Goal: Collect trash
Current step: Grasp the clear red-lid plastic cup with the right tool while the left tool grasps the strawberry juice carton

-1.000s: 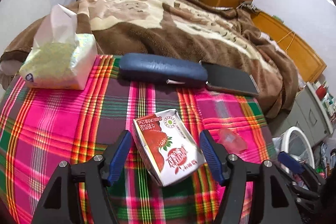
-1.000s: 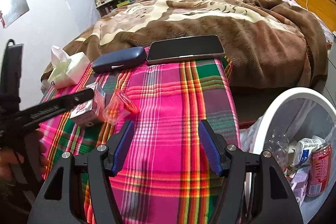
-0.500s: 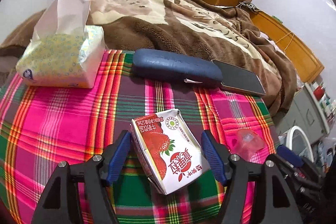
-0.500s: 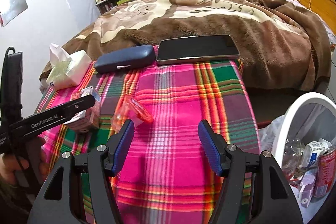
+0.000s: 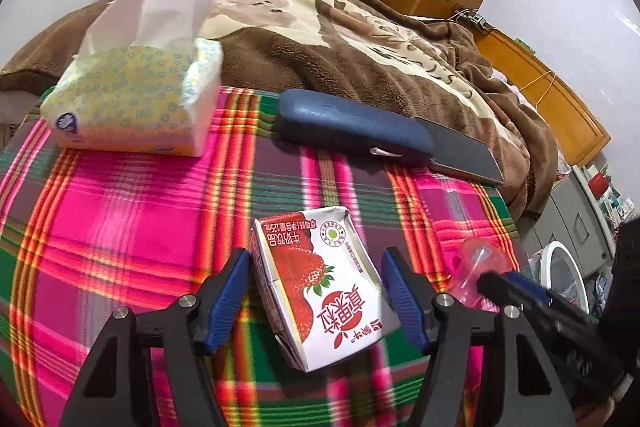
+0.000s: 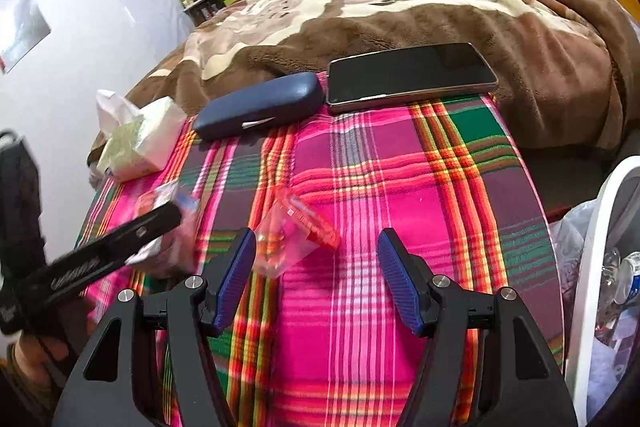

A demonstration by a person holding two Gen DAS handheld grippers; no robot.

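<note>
The milk carton (image 5: pixel 320 287) lies on its side on the plaid blanket (image 5: pixel 120 219), its long side running from near the camera toward the far edge. It has a red strawberry picture and red Chinese writing on it. The left claw (image 5: pixel 316 301) sits around it, blue pads apart; the left pad looks very close, but I cannot tell if it touches. Its jaws have just closed a little. To the right, a clear red wrapper (image 6: pixel 294 231) lies by the right claw (image 6: pixel 316 277), whose pads are wide apart and empty. The white bin (image 6: pixel 592 267) stands at the right.
</note>
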